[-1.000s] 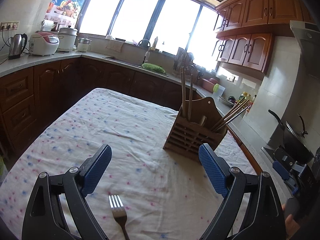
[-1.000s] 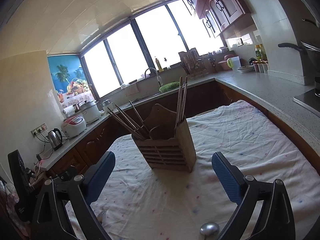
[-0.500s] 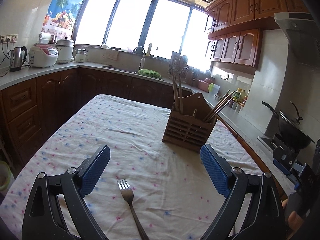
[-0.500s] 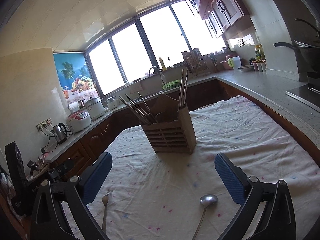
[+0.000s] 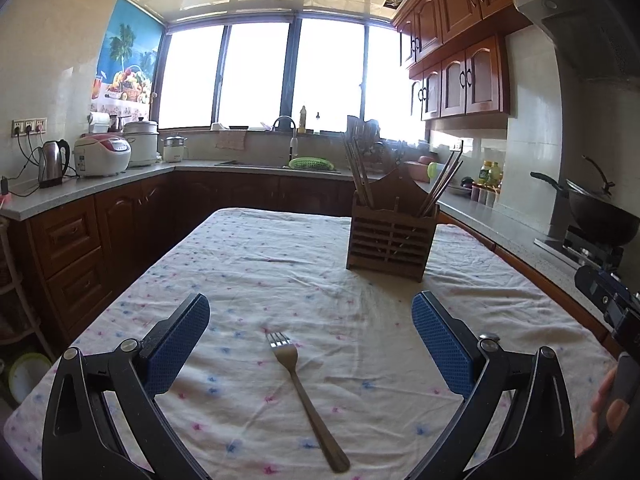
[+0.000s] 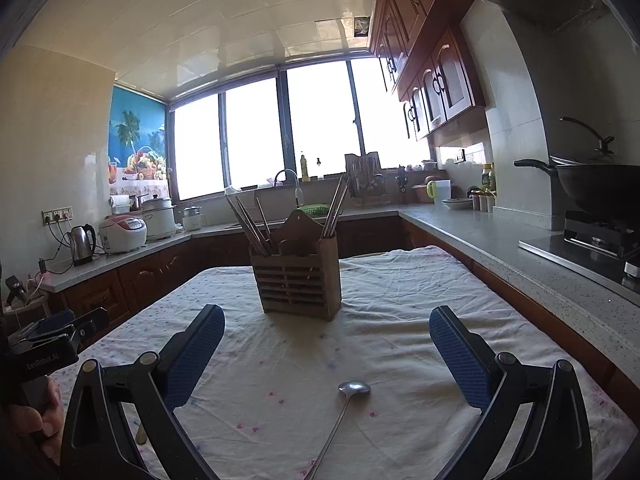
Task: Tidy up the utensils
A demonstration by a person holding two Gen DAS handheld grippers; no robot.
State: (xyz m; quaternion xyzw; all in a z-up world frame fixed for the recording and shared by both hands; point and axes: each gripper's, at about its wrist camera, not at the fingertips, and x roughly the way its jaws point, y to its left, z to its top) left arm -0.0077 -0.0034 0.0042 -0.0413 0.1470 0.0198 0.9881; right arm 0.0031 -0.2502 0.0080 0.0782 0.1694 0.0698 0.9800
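A steel fork [image 5: 305, 396] lies flat on the flowered tablecloth [image 5: 256, 264], tines pointing away. My left gripper [image 5: 311, 322] hovers over it with its jaws opening wide; the fork lies below the gap and touches neither pad. A steel spoon [image 6: 342, 414] lies on the cloth in the right wrist view, bowl pointing away, below the gap of my right gripper [image 6: 327, 326], which is open and holds nothing. A wooden utensil holder [image 5: 391, 236] with chopsticks in its slots stands upright farther back on the table; the holder [image 6: 298, 276] also shows in the right wrist view.
Kitchen counters [image 5: 80, 192] run around the table on three sides, with a kettle [image 5: 52, 162], rice cookers and a sink. A wok [image 6: 600, 188] sits on the stove at the right. The other hand's gripper body [image 6: 44, 348] shows at the left edge.
Both grippers have drawn back from the holder and levelled out. More of the fork's handle now shows between the left pads, and the spoon has come fully into the right view.
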